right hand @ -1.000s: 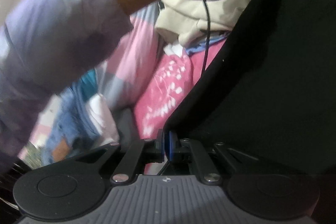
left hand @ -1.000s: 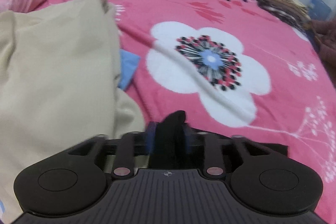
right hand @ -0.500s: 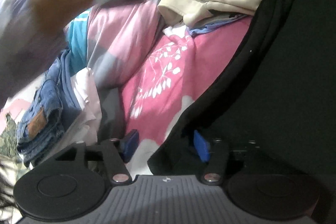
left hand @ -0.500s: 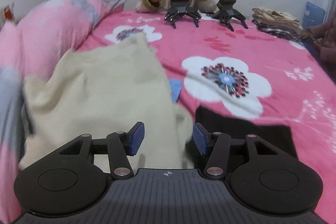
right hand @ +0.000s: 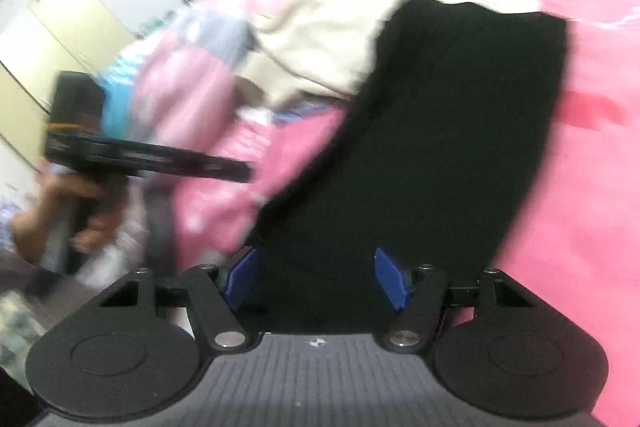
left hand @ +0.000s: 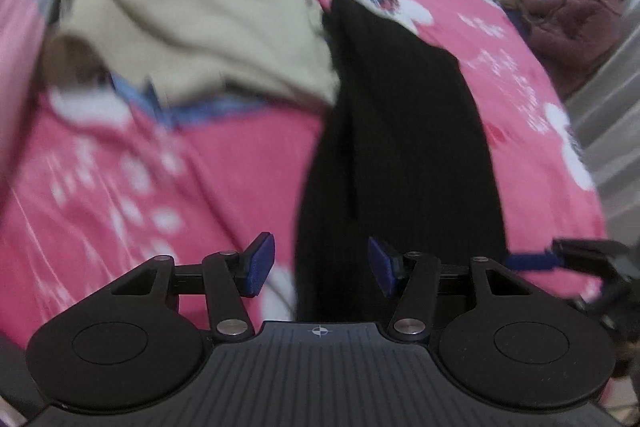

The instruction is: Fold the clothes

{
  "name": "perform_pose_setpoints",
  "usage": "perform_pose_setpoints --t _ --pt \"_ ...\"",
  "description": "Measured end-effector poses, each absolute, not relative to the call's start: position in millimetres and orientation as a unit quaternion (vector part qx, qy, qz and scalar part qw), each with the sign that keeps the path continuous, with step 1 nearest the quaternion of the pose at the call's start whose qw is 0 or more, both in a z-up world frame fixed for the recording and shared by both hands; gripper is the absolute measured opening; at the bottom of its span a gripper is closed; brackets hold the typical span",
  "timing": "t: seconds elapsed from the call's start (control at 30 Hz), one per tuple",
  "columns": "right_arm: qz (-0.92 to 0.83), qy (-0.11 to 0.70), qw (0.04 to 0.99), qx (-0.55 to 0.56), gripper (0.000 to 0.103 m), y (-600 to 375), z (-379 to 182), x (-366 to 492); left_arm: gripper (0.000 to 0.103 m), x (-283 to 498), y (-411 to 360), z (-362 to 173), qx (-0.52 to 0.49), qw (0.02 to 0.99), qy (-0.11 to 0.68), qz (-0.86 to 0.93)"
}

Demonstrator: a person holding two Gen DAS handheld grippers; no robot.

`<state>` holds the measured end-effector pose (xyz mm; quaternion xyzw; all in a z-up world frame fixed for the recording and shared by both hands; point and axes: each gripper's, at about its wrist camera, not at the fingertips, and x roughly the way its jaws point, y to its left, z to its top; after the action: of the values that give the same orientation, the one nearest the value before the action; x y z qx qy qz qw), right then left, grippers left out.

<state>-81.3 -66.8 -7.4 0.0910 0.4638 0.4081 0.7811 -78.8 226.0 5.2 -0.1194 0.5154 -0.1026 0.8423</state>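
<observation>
Both the left gripper (left hand: pixel 322 265) and right gripper (right hand: pixel 316 279) hover with fingers spread over the black garment (left hand: pixel 396 131) lying flat on the bed (left hand: pixel 160 167).

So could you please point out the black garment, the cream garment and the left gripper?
black garment (left hand: pixel 404 131), left wrist view, its middle.
cream garment (left hand: pixel 208 11), left wrist view, its broad top.
left gripper (left hand: pixel 320 267), left wrist view, between its fingers.

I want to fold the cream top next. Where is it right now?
The cream top lies crumpled in the upper left of the left wrist view, on the pink bedspread, its right edge against the black garment.
</observation>
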Motion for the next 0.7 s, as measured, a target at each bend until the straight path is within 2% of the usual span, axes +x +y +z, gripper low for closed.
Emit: perform_pose_setpoints --t 0.13,0.3,0.33,0.37,0.4,0.57,0.7 --pt "0.371 0.487 0.784 0.099 0.068 -82 -22 -93 0.052 -90 212 -9 -0.097 0.842 0.516 -0.124" --pt "0.359 0.469 0.803 0.086 0.068 -74 -29 -112 0.051 -91 189 -18 -0.064 0.853 0.499 -0.14" --pt "0.359 0.458 0.81 0.068 0.068 -68 -28 -118 0.046 -89 184 -23 -0.045 0.853 0.502 -0.135" --pt "0.359 0.447 0.818 0.05 0.067 -63 -27 -123 0.022 -86 180 -28 -0.027 0.853 0.505 -0.13" --pt "0.36 0.435 0.825 0.026 0.067 -57 -25 -129 0.01 -89 183 -27 -0.014 0.853 0.509 -0.118" --pt "0.351 0.403 0.839 -0.101 0.066 -33 -27 -152 0.011 -102 211 -9 0.038 0.851 0.522 -0.035" --pt "0.34 0.407 0.841 -0.105 0.066 -43 -32 -154 0.011 -112 231 2 0.034 0.856 0.516 0.01"
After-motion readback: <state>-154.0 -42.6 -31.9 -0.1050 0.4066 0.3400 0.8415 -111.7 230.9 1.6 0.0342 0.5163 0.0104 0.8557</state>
